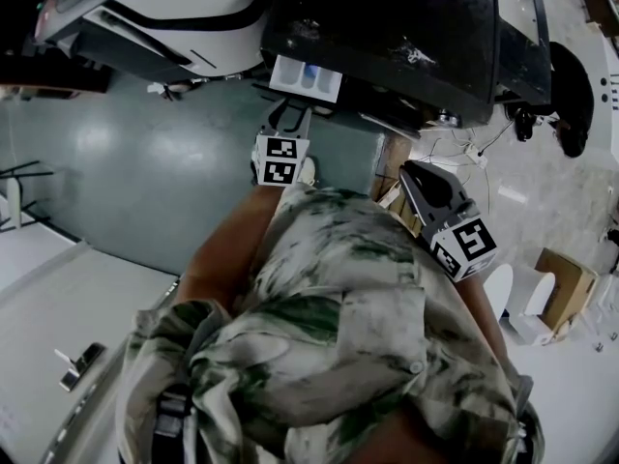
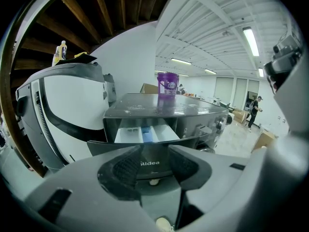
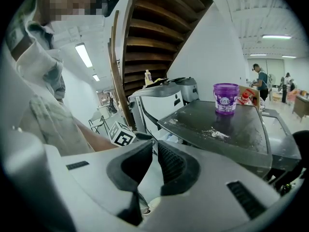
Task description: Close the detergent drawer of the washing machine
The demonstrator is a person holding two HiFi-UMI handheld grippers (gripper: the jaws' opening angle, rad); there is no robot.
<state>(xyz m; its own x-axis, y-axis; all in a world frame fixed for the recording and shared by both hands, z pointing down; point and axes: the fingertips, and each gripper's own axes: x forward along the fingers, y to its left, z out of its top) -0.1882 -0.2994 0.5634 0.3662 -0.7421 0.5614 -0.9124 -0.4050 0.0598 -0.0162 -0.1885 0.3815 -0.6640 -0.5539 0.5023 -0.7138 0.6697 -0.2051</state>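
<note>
The dark washing machine (image 1: 406,37) stands ahead, its white detergent drawer (image 1: 306,77) pulled out, with a blue insert inside. In the left gripper view the drawer (image 2: 145,133) sits straight in front, and its dark front panel marked "Midea" fills the gap between the jaws. My left gripper (image 1: 288,114) is open, with its tips at the drawer front; whether they touch it is unclear. My right gripper (image 1: 408,167) hangs lower right of the drawer, shut on nothing, away from the machine. Its pads (image 3: 171,166) stand almost together.
A purple cup (image 3: 226,98) stands on the machine's top beside spilt white powder (image 3: 212,133). A white-and-grey appliance (image 1: 164,8) stands left of the machine. A cardboard box (image 1: 566,283) lies on the floor at the right. A wooden stair (image 3: 154,28) rises behind.
</note>
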